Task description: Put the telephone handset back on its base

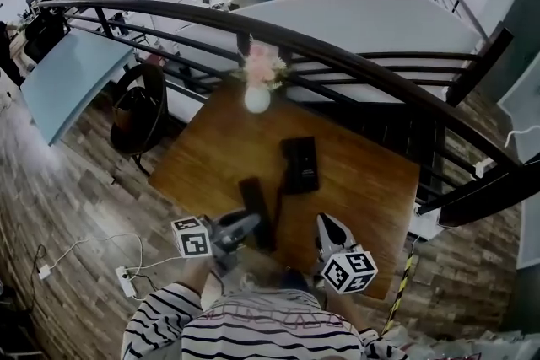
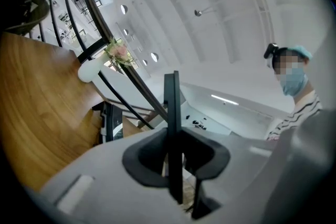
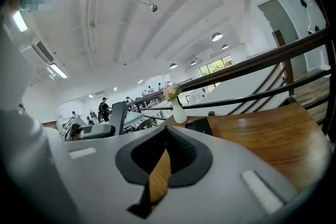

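Observation:
The black telephone base (image 1: pixel 299 164) lies on the wooden table (image 1: pixel 363 181), beyond both grippers. The dark handset (image 1: pixel 256 211) is left of the base and nearer to me, its far end pointing away from me, and a cord runs from it to the base. My left gripper (image 1: pixel 251 222) is shut on it. In the left gripper view the handset (image 2: pixel 171 102) stands edge-on between the pads, with the base (image 2: pixel 111 122) farther off at left. My right gripper (image 1: pixel 327 221) hovers at the table's near right, jaws together and nothing in them, and it faces the base (image 3: pixel 197 124).
A white vase with pink flowers (image 1: pixel 257 93) stands at the table's far edge, just before a dark curved railing (image 1: pixel 354 63). A black chair (image 1: pixel 139 110) is left of the table. A power strip with cables (image 1: pixel 126 278) lies on the floor at lower left.

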The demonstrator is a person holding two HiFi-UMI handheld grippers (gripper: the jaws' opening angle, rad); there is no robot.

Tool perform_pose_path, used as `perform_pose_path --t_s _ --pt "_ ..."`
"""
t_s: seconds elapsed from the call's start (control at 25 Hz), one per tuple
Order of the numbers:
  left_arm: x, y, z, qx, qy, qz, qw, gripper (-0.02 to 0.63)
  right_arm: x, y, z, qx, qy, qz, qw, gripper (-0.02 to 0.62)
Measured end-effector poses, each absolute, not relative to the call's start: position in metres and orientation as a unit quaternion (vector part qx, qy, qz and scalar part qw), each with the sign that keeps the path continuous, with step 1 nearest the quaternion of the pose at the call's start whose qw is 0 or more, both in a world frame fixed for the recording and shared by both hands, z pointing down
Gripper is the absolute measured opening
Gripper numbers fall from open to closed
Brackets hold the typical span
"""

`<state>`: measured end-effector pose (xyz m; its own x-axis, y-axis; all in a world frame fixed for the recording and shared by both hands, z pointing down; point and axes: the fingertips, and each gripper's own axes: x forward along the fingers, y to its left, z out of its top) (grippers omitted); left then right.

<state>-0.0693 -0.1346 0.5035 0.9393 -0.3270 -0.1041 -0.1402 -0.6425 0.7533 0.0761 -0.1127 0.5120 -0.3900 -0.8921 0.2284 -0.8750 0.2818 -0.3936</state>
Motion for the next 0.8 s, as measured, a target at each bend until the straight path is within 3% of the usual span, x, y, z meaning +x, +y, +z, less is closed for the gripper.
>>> perform_pose_path --t_s 0.8 --pt "0.029 -0.277 0.578 0.897 -0.120 -0.050 0.422 0.075 0.141 -0.208 0.544 -0.506 0.820 -0.267 -0.017 0.000"
